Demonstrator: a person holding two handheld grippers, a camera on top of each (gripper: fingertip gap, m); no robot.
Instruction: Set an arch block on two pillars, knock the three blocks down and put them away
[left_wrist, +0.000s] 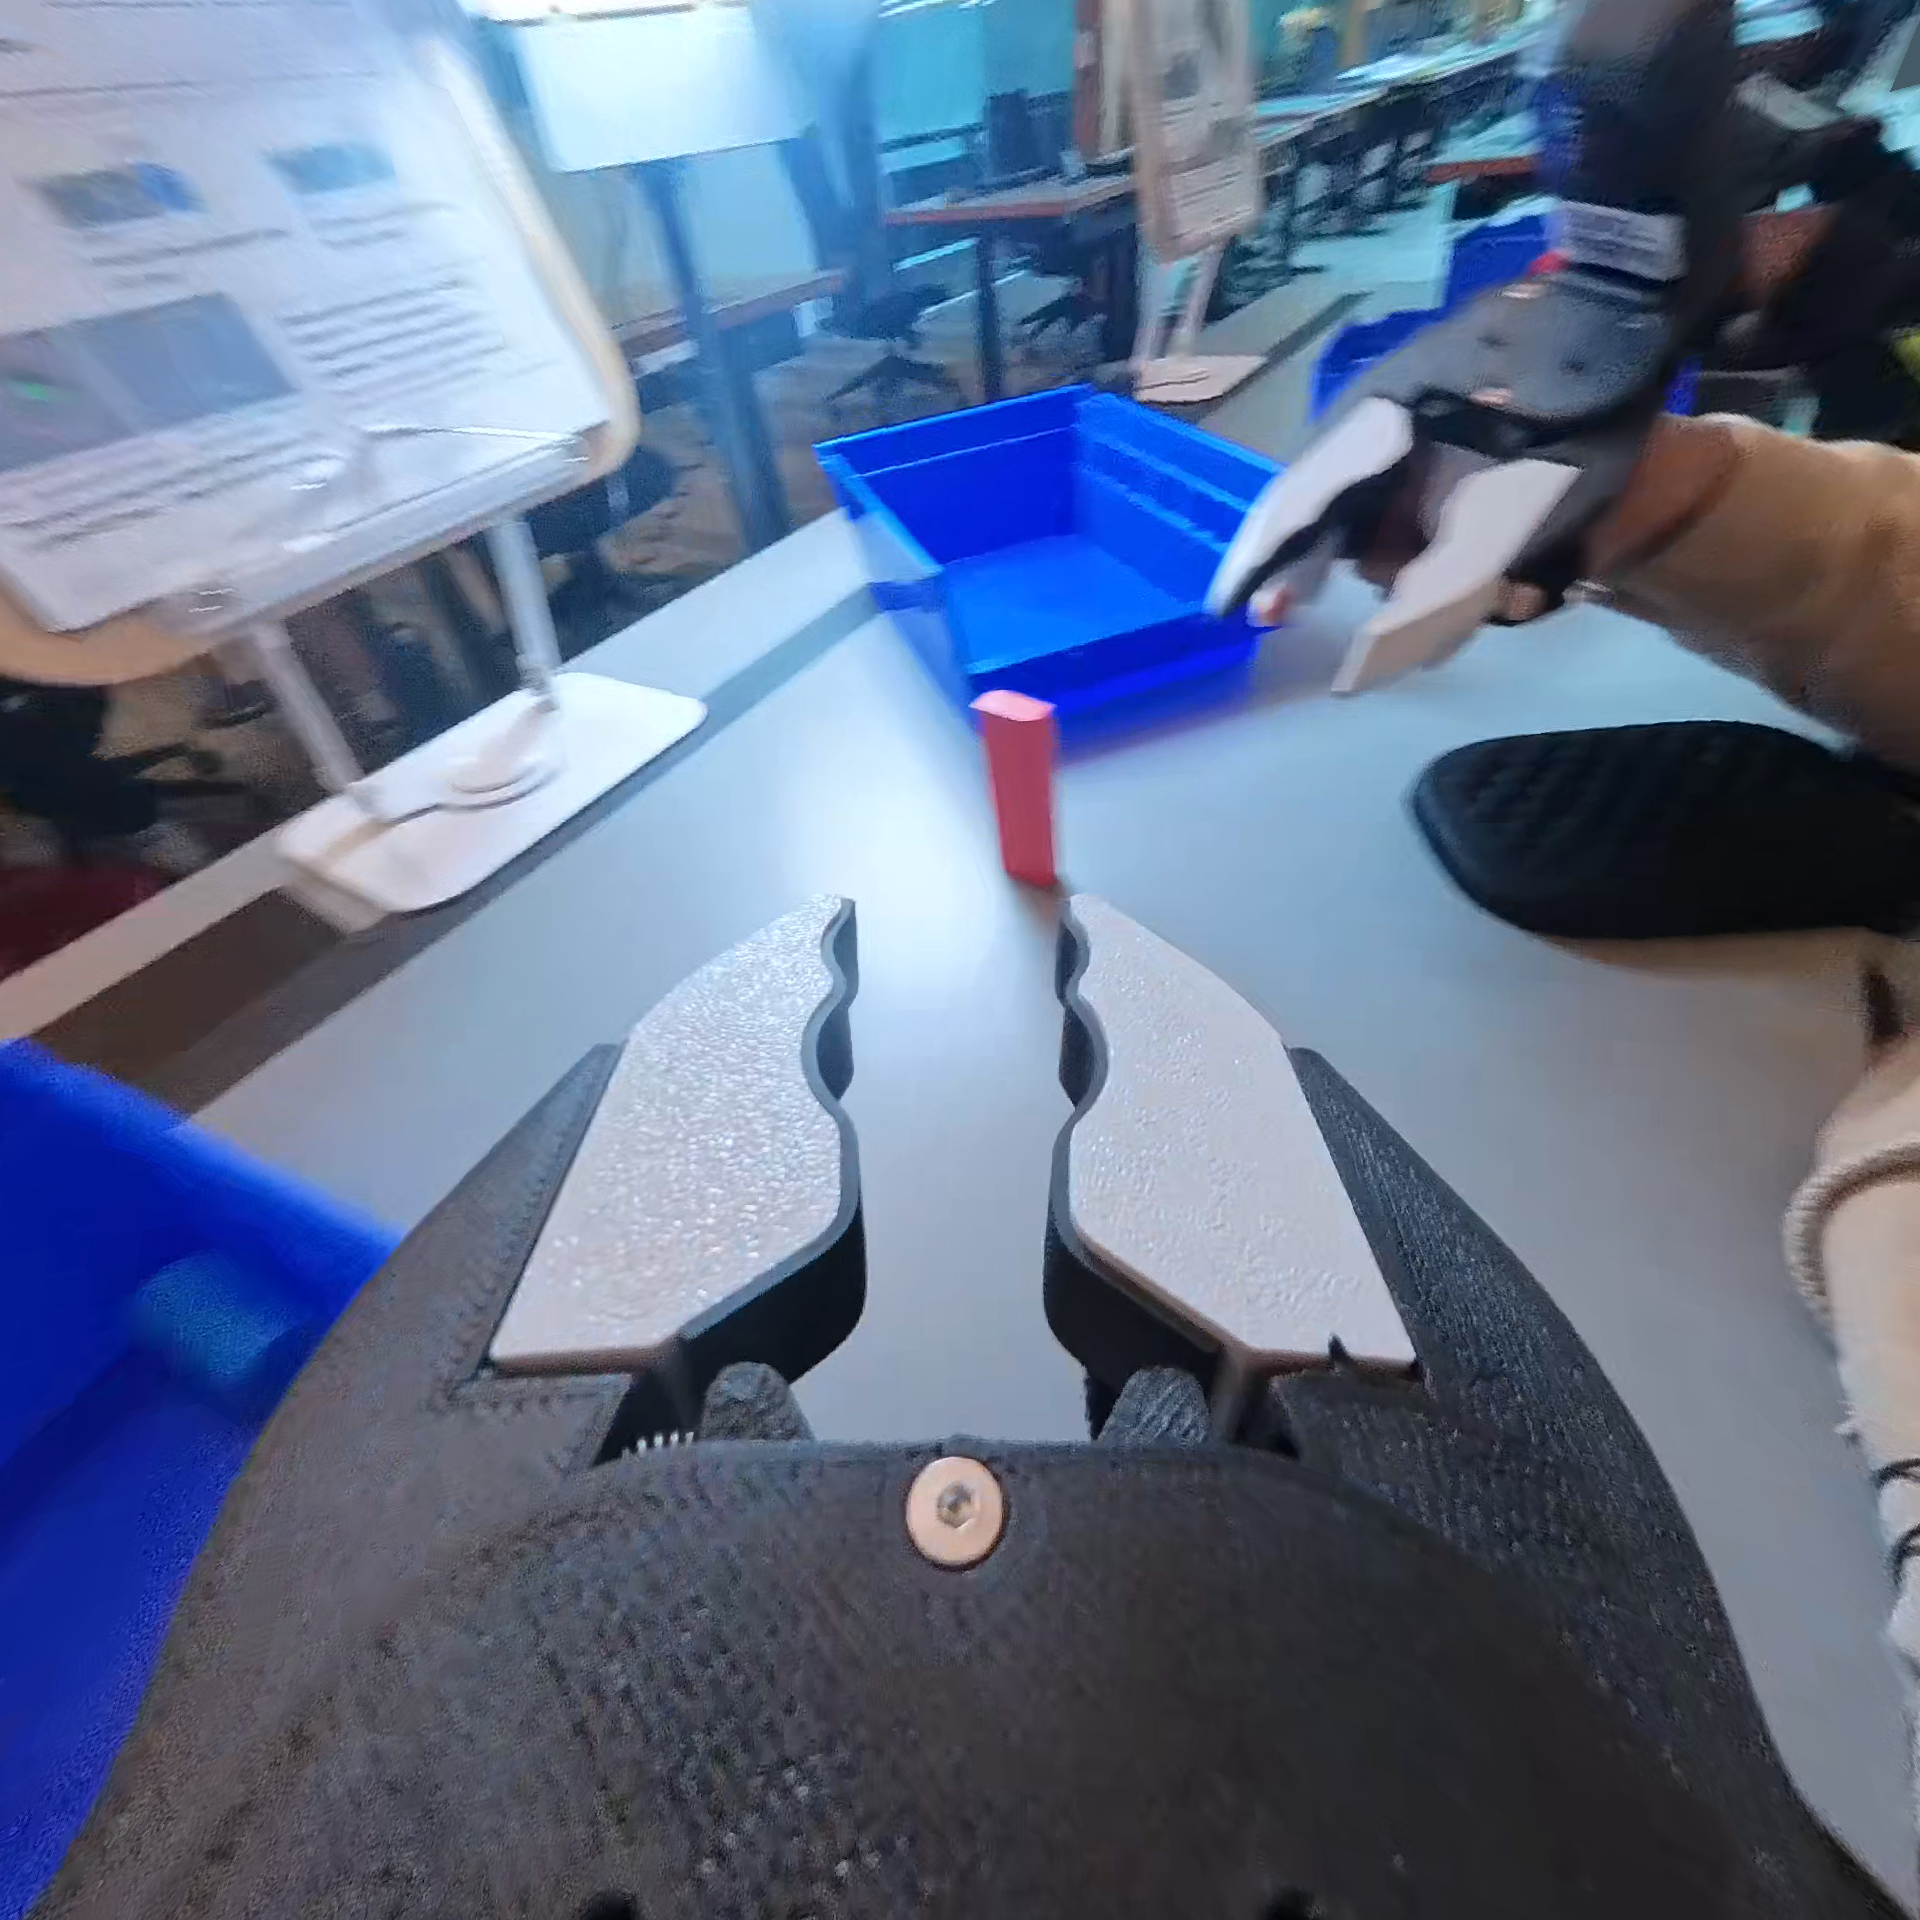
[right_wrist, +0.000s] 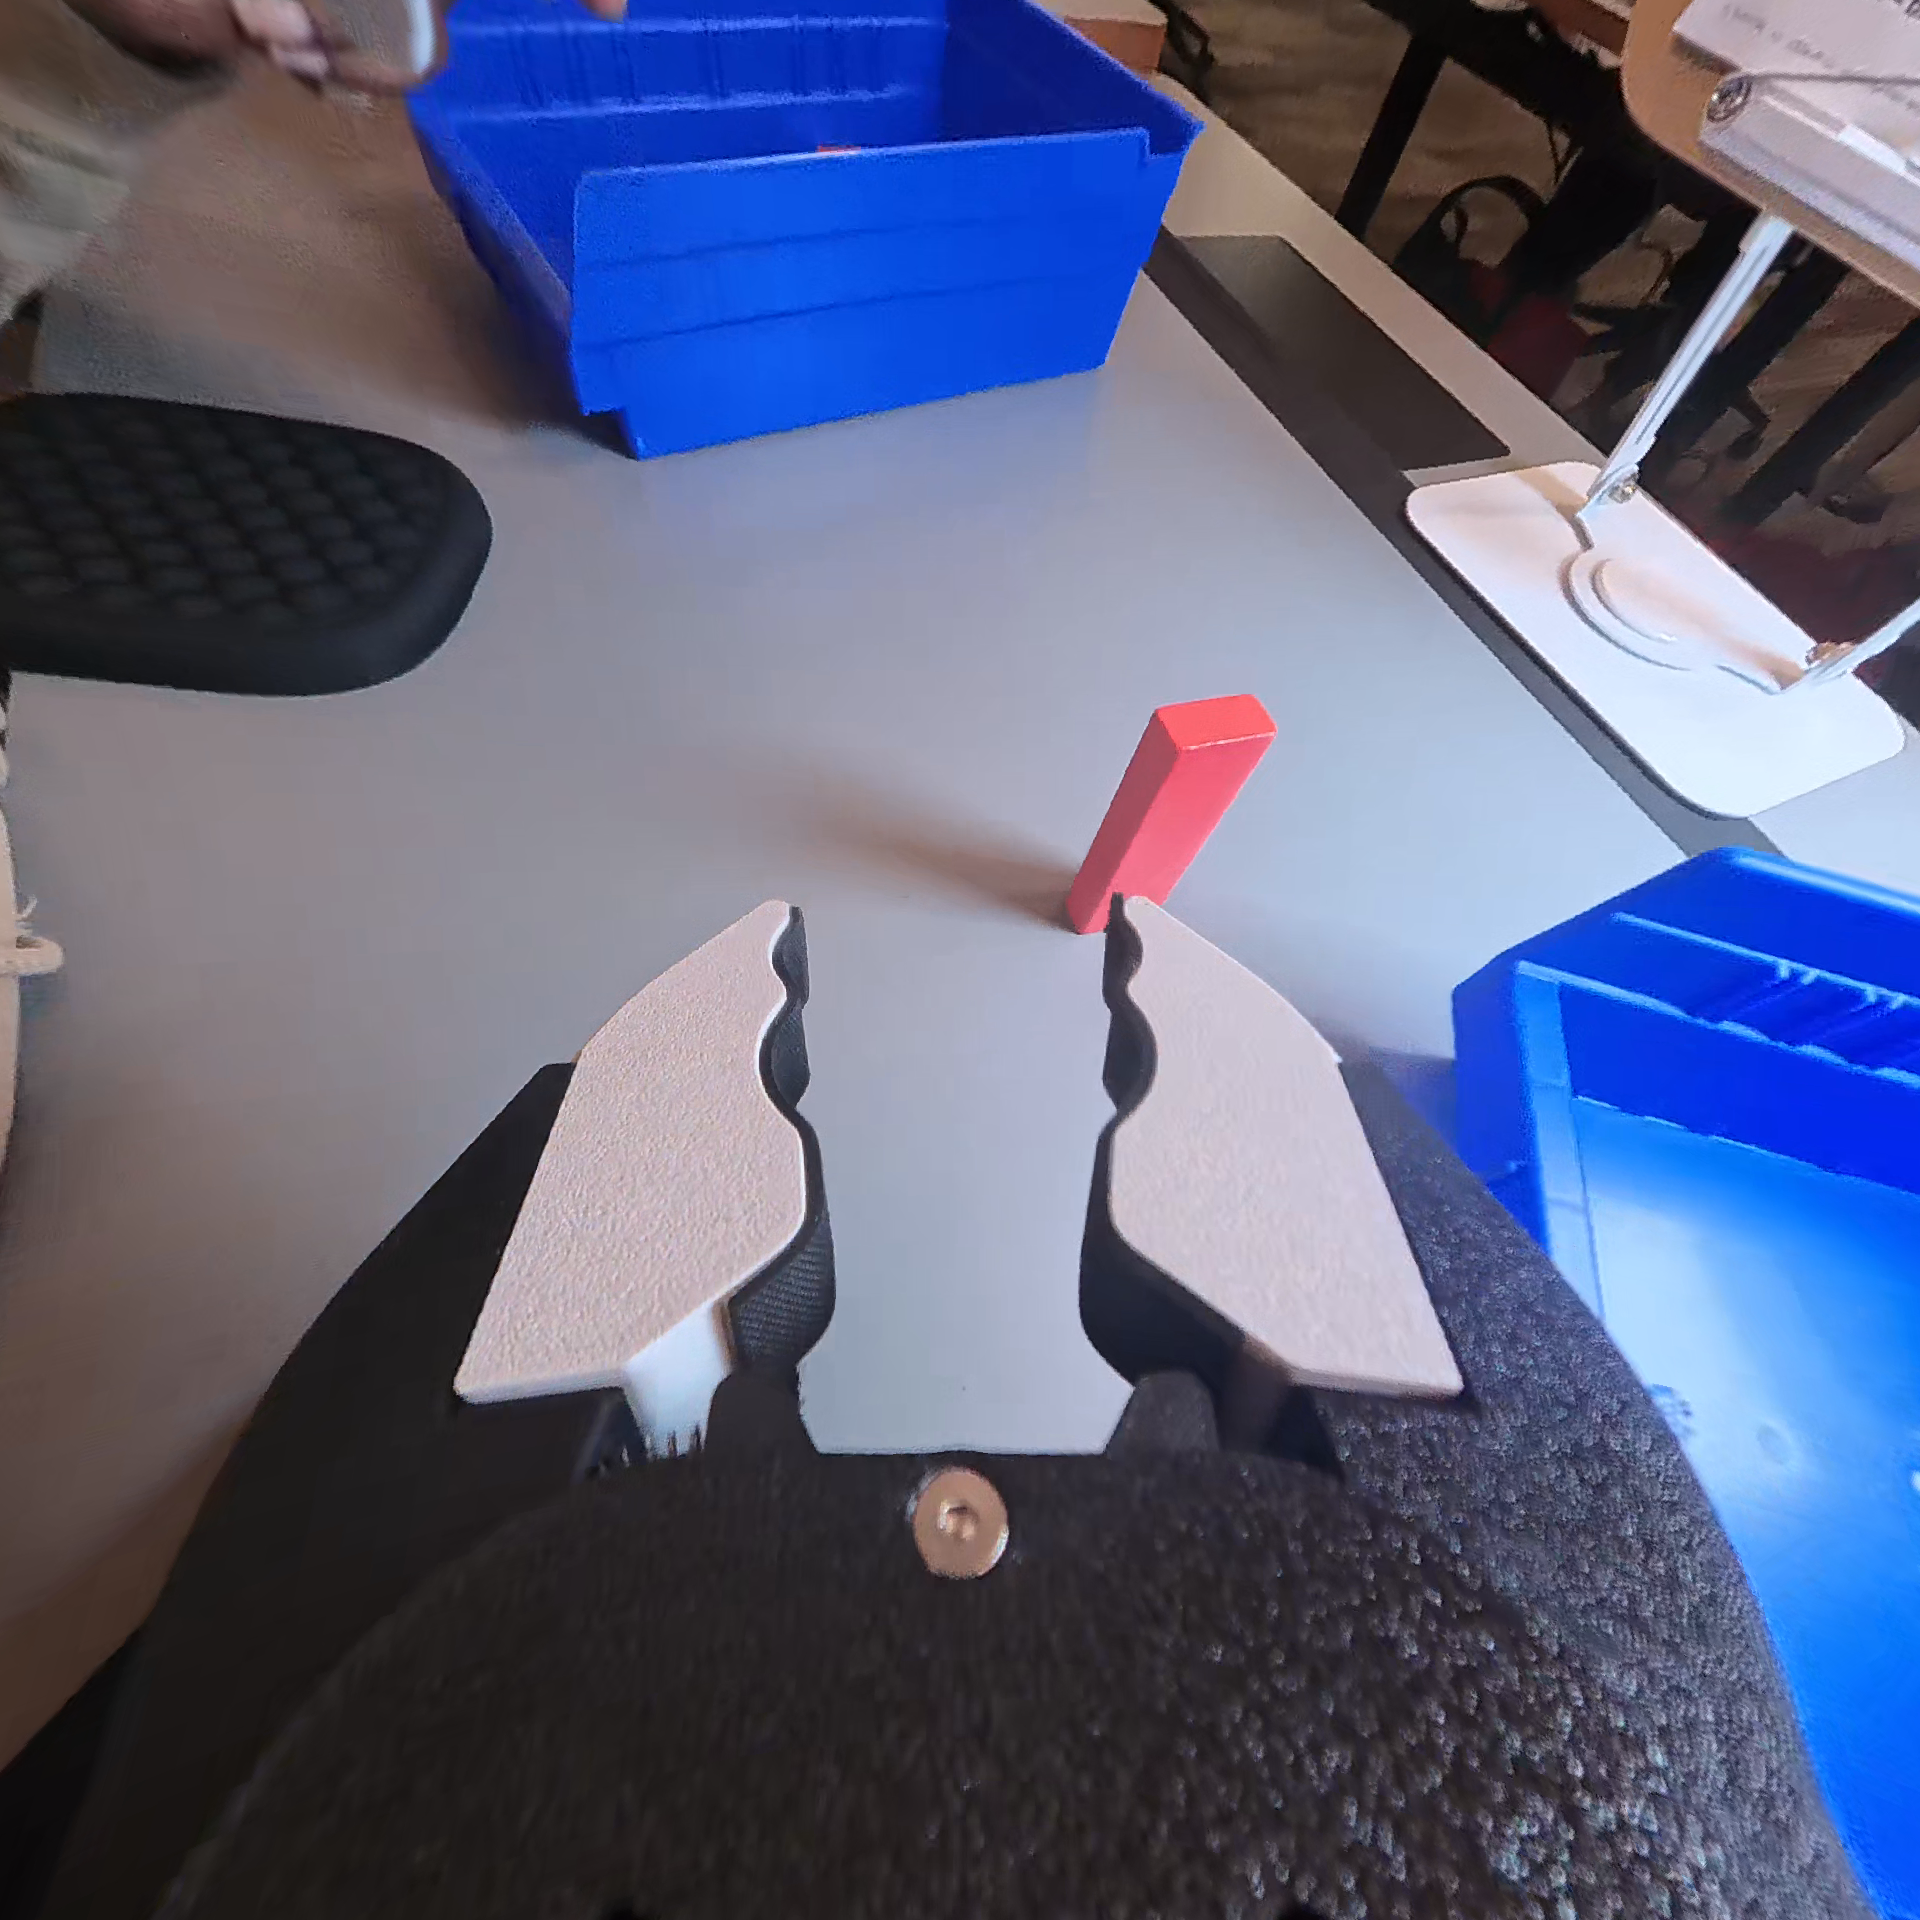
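Left tongs (left_wrist: 958, 914) and right tongs (right_wrist: 951, 914) both spread, empty, slim red rectangular wooden pillar block (right_wrist: 1169, 816) upright on grey bench (right_wrist: 727, 727)

1. Pillar block (left_wrist: 1020, 790) stands upright on table (left_wrist: 935, 1143), just ahead of left gripper (left_wrist: 958, 920) tips.
2. Bin (left_wrist: 1049, 540) sits behind the block, farther back on the table – right gripper (left_wrist: 1294, 644) is raised off the table, in front of the bin's right side.
3. Mesh pad (left_wrist: 1673, 831) lies right of the block, under the right gripper.
4. Lamp-style stand base (left_wrist: 499, 800) sits left of the block, at table edge.
5. Right wrist view: second bin (right_wrist: 1704, 1060) at near right, w/ block left of it.
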